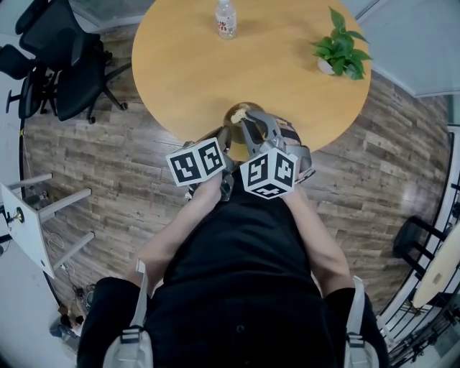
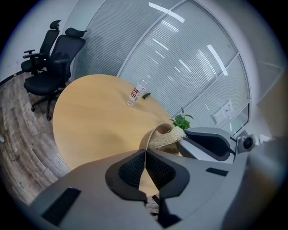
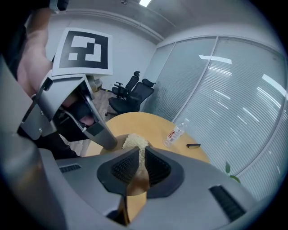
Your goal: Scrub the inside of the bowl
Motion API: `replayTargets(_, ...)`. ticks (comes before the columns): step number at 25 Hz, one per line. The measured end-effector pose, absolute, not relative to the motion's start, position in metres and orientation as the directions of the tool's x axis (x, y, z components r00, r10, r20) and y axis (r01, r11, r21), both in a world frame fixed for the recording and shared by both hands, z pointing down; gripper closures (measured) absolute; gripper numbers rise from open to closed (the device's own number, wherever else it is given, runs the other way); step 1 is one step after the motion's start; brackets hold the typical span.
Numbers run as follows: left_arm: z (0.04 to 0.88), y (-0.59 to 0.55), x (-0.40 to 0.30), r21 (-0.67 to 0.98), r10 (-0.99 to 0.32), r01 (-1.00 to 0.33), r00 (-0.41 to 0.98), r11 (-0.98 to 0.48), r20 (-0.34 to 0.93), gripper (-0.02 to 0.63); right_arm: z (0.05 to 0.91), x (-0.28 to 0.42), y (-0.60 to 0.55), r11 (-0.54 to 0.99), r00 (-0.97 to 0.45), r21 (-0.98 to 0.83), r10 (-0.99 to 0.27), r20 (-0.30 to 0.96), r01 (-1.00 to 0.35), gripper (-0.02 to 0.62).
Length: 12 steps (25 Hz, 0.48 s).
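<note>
A brown bowl (image 1: 245,119) stands near the front edge of the round wooden table (image 1: 187,72), with a pale loofah scrubber (image 2: 165,137) inside it. My left gripper (image 2: 145,155) is shut on the bowl's rim (image 2: 155,130), which runs straight into its closed pads. My right gripper (image 3: 140,155) is shut on the loofah (image 3: 134,142), a pale strip of it pinched between the pads. In the left gripper view the right gripper's fingers (image 2: 204,143) reach in from the right and touch the scrubber. The bowl's bottom is hidden.
A water bottle (image 1: 226,18) stands at the table's far side, with a small black object (image 3: 193,145) lying near it. A potted plant (image 1: 341,52) sits at the far right. Black office chairs (image 1: 61,68) stand on the wood floor to the left.
</note>
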State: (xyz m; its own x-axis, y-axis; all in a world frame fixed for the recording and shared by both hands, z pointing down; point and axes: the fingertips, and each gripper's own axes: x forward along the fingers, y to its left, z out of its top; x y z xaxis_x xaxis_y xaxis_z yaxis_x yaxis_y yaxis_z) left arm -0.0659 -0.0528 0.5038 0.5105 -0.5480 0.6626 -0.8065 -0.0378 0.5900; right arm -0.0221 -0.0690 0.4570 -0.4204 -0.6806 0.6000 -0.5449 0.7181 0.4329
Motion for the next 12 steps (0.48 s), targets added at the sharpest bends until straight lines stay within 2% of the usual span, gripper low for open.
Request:
replayTargets(8, 0.508, -0.052, -0.073, 0.599, -0.553, -0.801, 0.499, 0.001, 0.668, 0.588, 0.471, -0.031, -0.054, 0.765, -0.485, 0.168, -0.545, 0.684, -0.622, 0.549)
replayTargets(12, 0.513, -0.049, -0.077, 0.606, -0.55, -0.795, 0.493, 0.029, 0.674, 0.586, 0.487, -0.024, -0.044, 0.82, -0.501, 0.099, -0.435, 0.748, -0.563, 0.549)
